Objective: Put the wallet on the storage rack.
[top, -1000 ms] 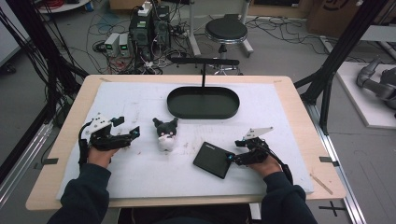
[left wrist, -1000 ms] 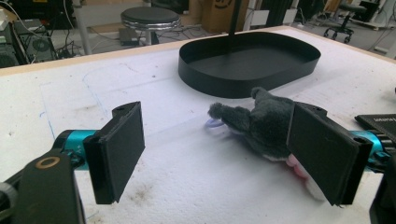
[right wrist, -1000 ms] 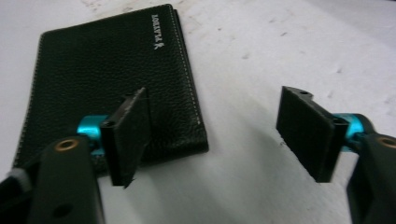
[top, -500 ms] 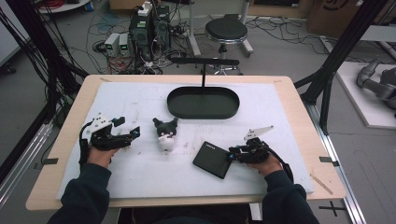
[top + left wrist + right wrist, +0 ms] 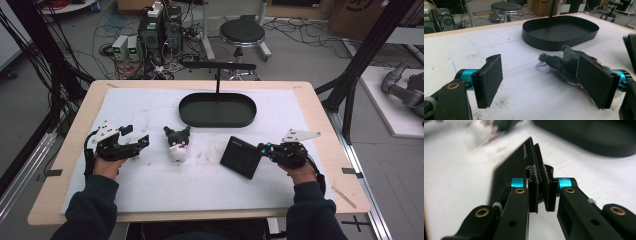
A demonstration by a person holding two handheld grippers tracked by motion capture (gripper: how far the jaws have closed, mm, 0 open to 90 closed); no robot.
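Blurring spoils most of the right gripper view: the plush toy (image 5: 482, 131) at its 11 o'clock is a pale smear and the tray (image 5: 586, 137) at 1 o'clock a dark band. Sharp there is the black flat pad (image 5: 511, 167), a thin square slab seen edge-on, its near edge hidden between the pads of the right gripper (image 5: 541, 192), whose jaws have just been closing and now clamp it. In the high view the pad (image 5: 241, 157) sits tilted at the 9 o'clock side of the right gripper (image 5: 265, 148), its right edge in the grip; whether its far corner touches the white mat (image 5: 200, 185) I cannot tell.

At 9 o'clock from the pad lies the plush toy (image 5: 177, 144), black ears over a white face. In the left gripper view one jaw covers part of the toy (image 5: 564, 63), which lies just beyond the spread, empty jaws of the left gripper (image 5: 544, 82). At 12 o'clock from the toy stands the black oval tray (image 5: 217, 110).
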